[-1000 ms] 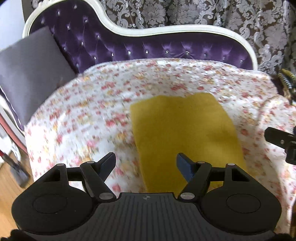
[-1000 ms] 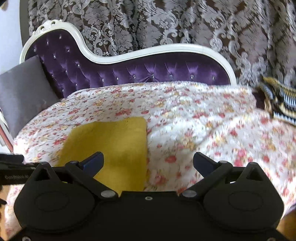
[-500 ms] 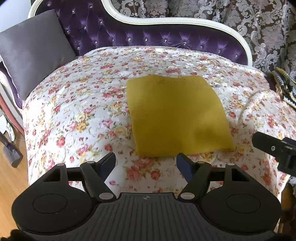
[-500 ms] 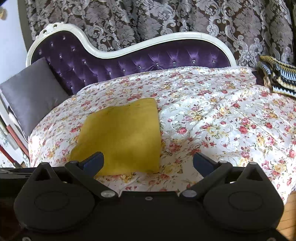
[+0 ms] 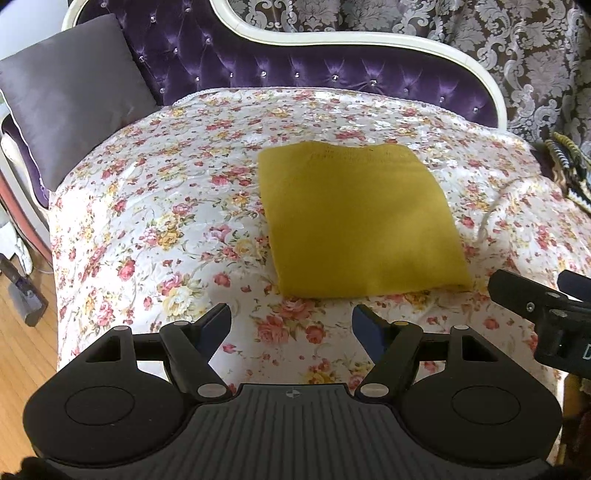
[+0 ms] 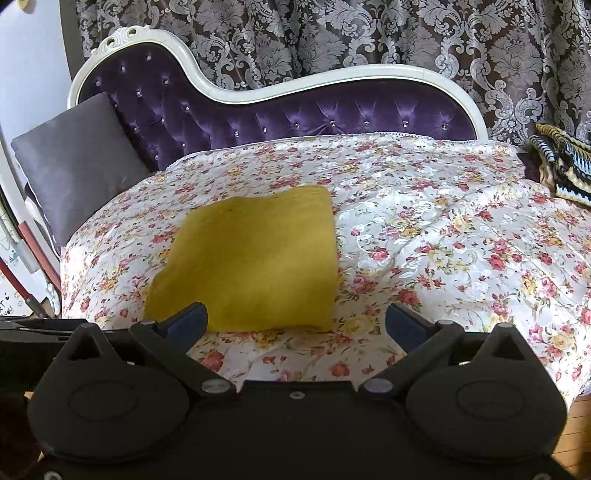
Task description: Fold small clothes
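Yellow cloth [image 5: 360,221] lay folded into a flat, roughly rectangular block on the floral cover [image 5: 166,206], and nothing was pinching it. Nearest the left wrist camera, the left gripper [image 5: 291,325] hovered above the cover's front part with its jaws spread and only flowered fabric showing in the gap; the cloth's near edge lay just beyond the blue fingertips [image 5: 218,321], apart from them. At the right edge of that view, part of the right gripper's black body reached in beside the cloth's near right corner. In the right wrist view, the right gripper [image 6: 295,323] also had its jaws spread wide with nothing between them; its left fingertip overlapped the cloth's [image 6: 255,258] near left edge in the picture, though whether it touched could not be told. The near right corner of the cloth sat between the two fingers, further off. Beyond the cloth the floral cover [image 6: 443,229] stretched over the whole seat, rumpled slightly toward the right. A grey cushion [image 5: 70,96] leaned at the left end against the purple tufted backrest [image 5: 295,70], which had a curved white frame. A striped knitted item [image 6: 565,170] lay at the far right end of the seat. Behind everything hung a dark damask curtain [image 6: 369,33], and wooden floor [image 5: 22,354] showed at the lower left.
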A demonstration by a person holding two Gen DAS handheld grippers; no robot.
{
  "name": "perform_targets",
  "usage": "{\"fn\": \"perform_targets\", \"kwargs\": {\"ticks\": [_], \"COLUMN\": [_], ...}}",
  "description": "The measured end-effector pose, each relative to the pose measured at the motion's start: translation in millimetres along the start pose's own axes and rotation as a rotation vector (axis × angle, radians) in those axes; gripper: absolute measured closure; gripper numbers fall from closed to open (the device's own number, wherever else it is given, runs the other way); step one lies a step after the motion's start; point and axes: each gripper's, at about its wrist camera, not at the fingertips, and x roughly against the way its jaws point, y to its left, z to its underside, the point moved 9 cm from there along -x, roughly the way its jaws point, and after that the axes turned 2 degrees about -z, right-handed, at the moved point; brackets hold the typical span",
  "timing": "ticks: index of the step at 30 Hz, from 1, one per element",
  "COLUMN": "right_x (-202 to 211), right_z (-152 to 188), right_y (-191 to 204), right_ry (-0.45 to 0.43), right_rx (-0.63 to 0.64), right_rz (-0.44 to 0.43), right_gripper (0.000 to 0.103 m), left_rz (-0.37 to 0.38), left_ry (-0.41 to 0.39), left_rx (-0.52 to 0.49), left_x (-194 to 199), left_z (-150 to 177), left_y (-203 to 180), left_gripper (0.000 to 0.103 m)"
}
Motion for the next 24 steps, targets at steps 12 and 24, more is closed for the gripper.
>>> {"fn": "perform_targets", "kwargs": {"ticks": [12,24], "right_x": [-2.3,-6.3], "right_z": [-2.0,-1.0], "right_y": [2.8,2.2], "right_ry": [0.005,0.019], "right_rx": [0.007,-0.006], "right_rz": [-0.01,-0.018], "right_gripper": [0.001,0.001], "left_rz": [0.014,0.018], "left_ry": [0.012,0.017], "left_rx": [0.001,0.001], "left_x": [-0.7,-0.6], "left_z": [1.1,-0.1], "left_y": [-1.2,-2.5], "left_gripper": [0.032,0.032]}}
